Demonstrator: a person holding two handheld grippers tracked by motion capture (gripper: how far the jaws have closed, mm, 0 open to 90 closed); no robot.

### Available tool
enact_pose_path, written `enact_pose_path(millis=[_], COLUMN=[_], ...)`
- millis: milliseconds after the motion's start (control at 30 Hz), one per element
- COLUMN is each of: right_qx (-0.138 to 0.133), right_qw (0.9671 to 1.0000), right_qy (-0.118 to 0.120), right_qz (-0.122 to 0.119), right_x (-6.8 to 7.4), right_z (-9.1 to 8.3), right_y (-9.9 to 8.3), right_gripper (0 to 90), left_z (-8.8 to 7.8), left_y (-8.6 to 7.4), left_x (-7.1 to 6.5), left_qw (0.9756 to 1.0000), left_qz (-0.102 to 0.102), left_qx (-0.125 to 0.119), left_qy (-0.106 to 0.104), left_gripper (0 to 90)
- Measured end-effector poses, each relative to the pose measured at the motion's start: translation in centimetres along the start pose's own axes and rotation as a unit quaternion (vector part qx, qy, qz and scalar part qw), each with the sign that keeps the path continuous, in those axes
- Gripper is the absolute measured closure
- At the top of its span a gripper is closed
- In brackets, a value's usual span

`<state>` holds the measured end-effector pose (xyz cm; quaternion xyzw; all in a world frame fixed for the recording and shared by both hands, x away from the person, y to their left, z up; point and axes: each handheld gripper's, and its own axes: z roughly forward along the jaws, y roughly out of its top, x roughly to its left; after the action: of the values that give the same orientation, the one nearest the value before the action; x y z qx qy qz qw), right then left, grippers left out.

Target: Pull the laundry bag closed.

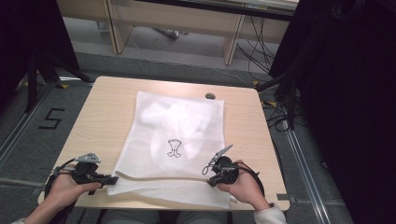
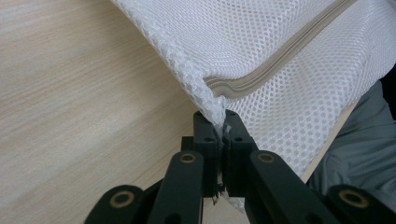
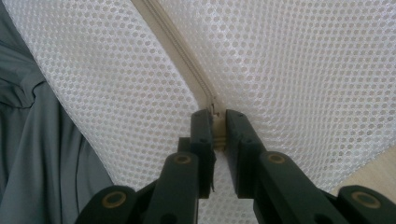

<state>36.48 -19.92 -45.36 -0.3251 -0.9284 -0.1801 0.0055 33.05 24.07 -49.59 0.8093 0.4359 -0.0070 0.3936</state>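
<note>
A white mesh bag (image 1: pixel 173 140) lies flat at the middle of the table (image 1: pixel 100 121), its zipper (image 3: pixel 187 60) along the 6 o'clock edge. The left gripper (image 2: pixel 218 122) pinches the bag's 7 o'clock corner, while the right gripper (image 3: pixel 215 116), at 5 o'clock, is clamped on the zipper pull (image 3: pixel 218 126).

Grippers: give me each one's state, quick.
Left gripper: shut on the mesh bag corner.
Right gripper: shut on the zipper pull.

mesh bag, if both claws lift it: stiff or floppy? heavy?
Probably floppy: the mesh bag bends and folds where the left claw pinches its corner. Likely light: thin open netting with soft white cloth inside. The zipper band, which the right claw grips, looks firmer than the netting.
</note>
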Motion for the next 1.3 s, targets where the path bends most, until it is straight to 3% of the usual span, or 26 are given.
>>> enact_pose_path(millis=[33, 200, 300, 367, 433, 633, 667, 767, 800, 1300], right_qx=[0.001, -0.001, -0.003, -0.004, -0.001, -0.006, -0.006, -0.005, -0.003, -0.007], right_qw=[0.9999, 1.0, 1.0, 1.0, 1.0, 1.0, 1.0, 1.0, 0.9999, 0.9999], right_qy=[0.004, 0.001, -0.002, -0.001, 0.001, 0.0, -0.002, -0.003, 0.001, -0.001], right_qz=[0.009, 0.001, -0.002, 0.001, 0.008, 0.006, 0.003, 0.006, 0.012, 0.013], right_x=[0.1, -0.2, -0.4, -0.4, -0.3, -0.5, -0.6, -0.8, -0.8, -1.3], right_z=[0.0, -0.2, -0.2, -0.3, -0.4, -0.7, -0.7, -0.8, -0.8, -1.2], right_y=[-0.1, -0.3, -0.5, -0.6, -0.6, -0.9, -0.9, -1.2, -1.3, -2.1], right_gripper=[82.5, 82.5, 82.5, 82.4, 82.4, 82.5, 82.4, 82.4, 82.4, 82.4], left_z=[0.0, 0.1, 0.0, 0.1, 0.0, 0.1, 0.0, 0.1, 0.0, 0.0], left_y=[0.0, -0.1, 0.0, -0.1, 0.0, -0.1, 0.0, -0.1, 0.0, 0.0], left_x=[0.0, -0.1, 0.0, -0.1, 0.0, 0.0, 0.0, -0.1, 0.0, -0.1], left_qw=[1.0, 0.9999, 1.0, 0.9999, 1.0, 0.9999, 1.0, 0.9999, 1.0, 1.0], left_qz=[0.0, -0.003, -0.001, -0.003, 0.0, -0.001, 0.0, -0.004, 0.0, 0.002], left_qx=[0.001, -0.013, -0.001, -0.014, 0.0, -0.01, 0.001, -0.014, 0.001, -0.001], left_qy=[-0.001, 0.003, 0.0, 0.002, -0.001, 0.0, 0.0, 0.002, -0.001, 0.003], left_gripper=[85.9, 85.9, 85.9, 85.9, 85.9, 85.9, 85.9, 85.9, 85.9, 85.9])
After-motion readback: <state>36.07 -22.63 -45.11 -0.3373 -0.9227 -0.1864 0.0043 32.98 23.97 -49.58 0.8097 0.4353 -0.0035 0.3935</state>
